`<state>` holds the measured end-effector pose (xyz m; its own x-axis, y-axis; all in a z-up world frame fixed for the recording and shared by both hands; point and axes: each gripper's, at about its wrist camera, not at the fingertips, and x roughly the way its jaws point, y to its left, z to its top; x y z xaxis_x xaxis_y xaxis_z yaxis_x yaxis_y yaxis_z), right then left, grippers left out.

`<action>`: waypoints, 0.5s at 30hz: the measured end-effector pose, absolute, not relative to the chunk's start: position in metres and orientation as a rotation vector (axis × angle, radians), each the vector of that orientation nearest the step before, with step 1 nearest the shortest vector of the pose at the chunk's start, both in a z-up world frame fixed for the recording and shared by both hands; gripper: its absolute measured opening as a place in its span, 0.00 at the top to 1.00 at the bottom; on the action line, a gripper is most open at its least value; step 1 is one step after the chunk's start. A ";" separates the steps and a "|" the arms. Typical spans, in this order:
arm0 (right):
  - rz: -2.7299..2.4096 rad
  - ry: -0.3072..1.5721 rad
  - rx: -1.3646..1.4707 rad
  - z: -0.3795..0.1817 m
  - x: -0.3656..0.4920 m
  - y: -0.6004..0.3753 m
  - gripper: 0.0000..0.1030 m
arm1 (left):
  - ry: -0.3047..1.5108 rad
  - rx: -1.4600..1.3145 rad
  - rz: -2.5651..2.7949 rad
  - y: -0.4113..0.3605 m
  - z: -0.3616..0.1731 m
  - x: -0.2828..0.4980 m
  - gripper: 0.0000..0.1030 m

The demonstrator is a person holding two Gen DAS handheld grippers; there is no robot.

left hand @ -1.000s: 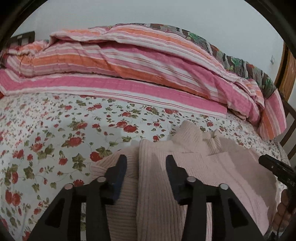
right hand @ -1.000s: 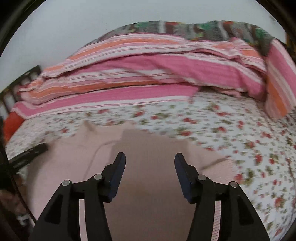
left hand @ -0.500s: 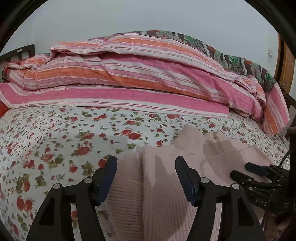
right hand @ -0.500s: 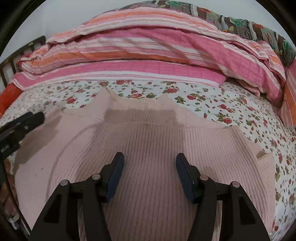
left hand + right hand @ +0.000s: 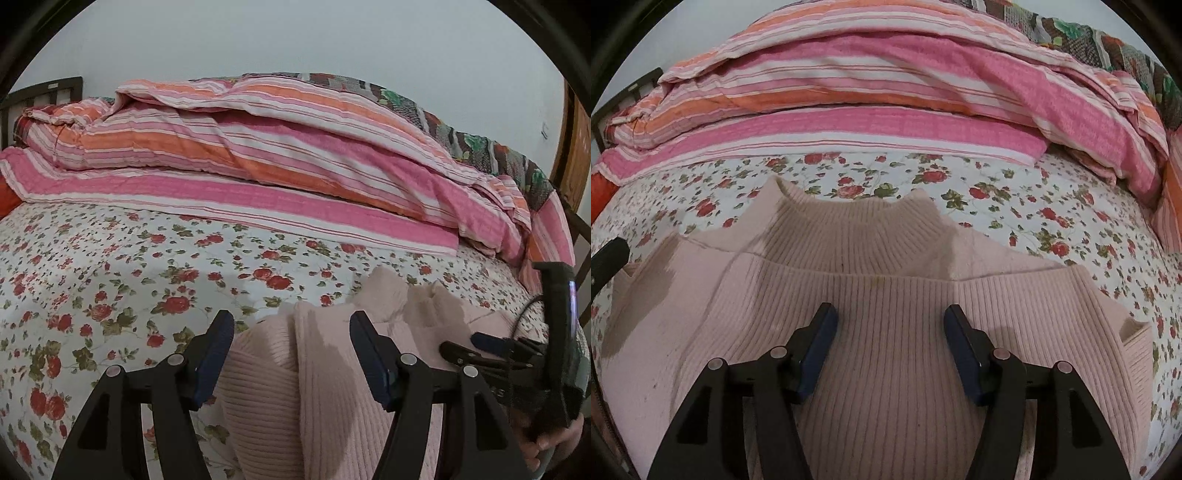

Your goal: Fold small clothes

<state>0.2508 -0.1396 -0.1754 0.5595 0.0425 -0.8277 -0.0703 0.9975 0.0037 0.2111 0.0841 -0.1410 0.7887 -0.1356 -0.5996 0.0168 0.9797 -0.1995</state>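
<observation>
We hold both grippers over a pink ribbed sweater [image 5: 886,295] lying flat on the flowered bed sheet [image 5: 110,266] (collar toward the striped quilt [image 5: 258,155]). Left gripper [image 5: 291,347] fingers have just spread, nothing pinched; right gripper [image 5: 890,339] fingers stand spread above the knit.

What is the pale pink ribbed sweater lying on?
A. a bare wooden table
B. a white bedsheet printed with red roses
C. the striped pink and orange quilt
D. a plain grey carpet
B: the pink ribbed sweater lies spread on the rose-print bedsheet, whose flowers show all round its collar and sleeves; the striped quilt sits folded farther back, clear of it.
</observation>
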 end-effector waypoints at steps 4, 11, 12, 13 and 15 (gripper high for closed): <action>0.078 0.976 0.025 -0.165 0.236 -0.146 0.43 | 0.665 -0.206 -0.078 0.088 -0.143 0.212 0.39; 0.084 0.937 -0.059 -0.150 0.193 -0.134 0.43 | 0.646 -0.224 -0.097 0.091 -0.139 0.208 0.39; 0.080 0.937 -0.058 -0.150 0.187 -0.134 0.43 | 0.636 -0.207 -0.082 0.090 -0.138 0.207 0.39; 0.080 0.935 -0.056 -0.150 0.182 -0.134 0.43 | 0.626 -0.186 -0.062 0.088 -0.137 0.205 0.39; 0.079 0.926 -0.058 -0.150 0.172 -0.133 0.43 | 0.608 -0.148 -0.046 0.085 -0.135 0.201 0.39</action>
